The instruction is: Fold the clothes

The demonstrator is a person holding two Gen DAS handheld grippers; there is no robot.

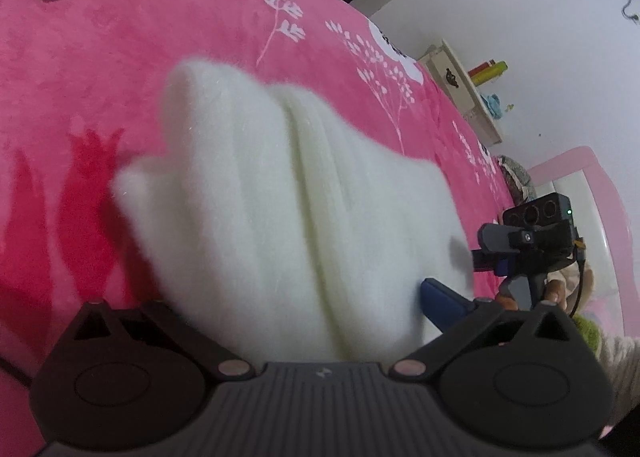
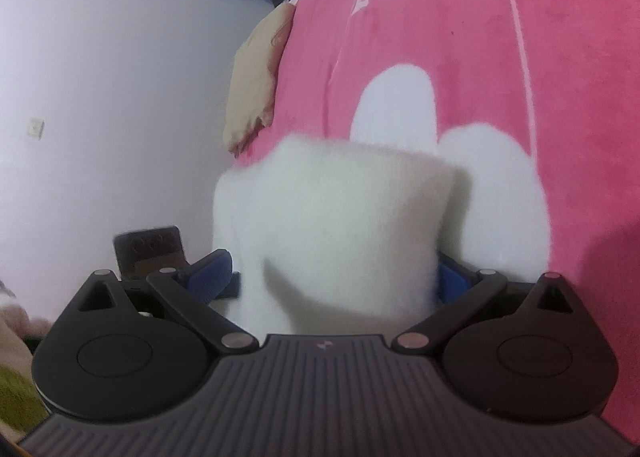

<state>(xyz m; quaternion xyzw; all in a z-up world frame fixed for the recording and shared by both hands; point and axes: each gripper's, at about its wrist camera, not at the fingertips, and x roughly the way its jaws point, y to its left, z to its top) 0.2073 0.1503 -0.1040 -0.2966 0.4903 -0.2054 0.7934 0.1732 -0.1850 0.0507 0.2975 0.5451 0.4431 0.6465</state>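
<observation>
I saw a fluffy white garment (image 1: 288, 209) in the middle of the frame, over the pink bedspread (image 1: 100, 57). My left gripper (image 1: 304, 321) had cloth between its fingers, but I could not tell if it squeezed. At right, my right gripper (image 2: 336, 277) clamped the same garment (image 2: 332, 217).

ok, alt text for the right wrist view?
A fluffy white garment sits between the right claw's blue pads, filling the centre of the frame. Behind it lies a pink blanket with white floral print; the left claw shows at lower left against a pale wall.
</observation>
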